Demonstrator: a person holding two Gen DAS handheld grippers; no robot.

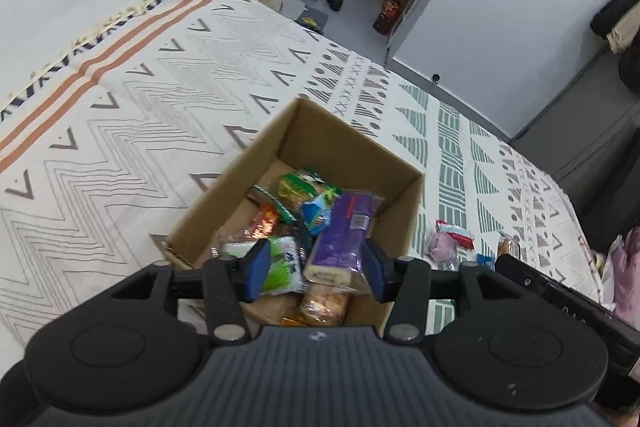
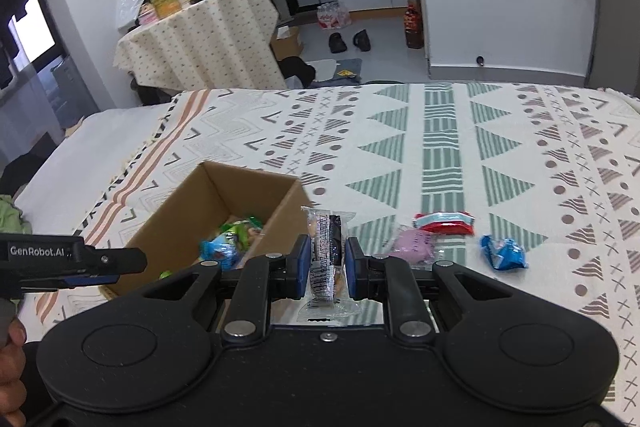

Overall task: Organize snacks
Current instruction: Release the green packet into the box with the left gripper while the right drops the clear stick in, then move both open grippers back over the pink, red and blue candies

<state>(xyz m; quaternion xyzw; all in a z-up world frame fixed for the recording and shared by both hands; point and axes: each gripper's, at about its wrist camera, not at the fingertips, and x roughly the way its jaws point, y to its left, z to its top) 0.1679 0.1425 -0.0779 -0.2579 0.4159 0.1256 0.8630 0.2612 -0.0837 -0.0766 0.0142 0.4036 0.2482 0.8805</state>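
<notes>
One cardboard box (image 1: 352, 163) sits on the bed (image 1: 120, 131), on a patterned blanket, and holds a loose heap of wrapped snacks; about seven show in the left wrist view, among them a purple pack (image 1: 344, 235), a blue pack (image 1: 316, 215), a green-and-white pack (image 1: 280, 263) and a clear-wrapped bread (image 1: 324, 303), though the exact count cannot be told. Three more snacks lie on the blanket to the right of the box: one pink pack (image 2: 414, 245), one red pack (image 2: 444, 223) and one blue wrapper (image 2: 504, 253), each apart from the others. The left gripper (image 1: 316, 267) hangs over the near end of the box with its fingers (image 1: 256, 267) spread wide and nothing between them; the purple pack and the green-and-white pack show in the gap below, and whether the pads touch them cannot be told. The right gripper (image 2: 326, 267) has its fingers (image 2: 302, 265) drawn close on one clear-wrapped snack (image 2: 326, 251) with a dark filling and a barcode, held upright, its top edge standing above the pads and its lower edge hanging below. This gripper is level, just right of the box's near corner and above the blanket, pointing across the bed. In the right wrist view the left gripper juts in from the left edge beside the box, and part of a hand (image 2: 12, 371) shows at the lower left
</notes>
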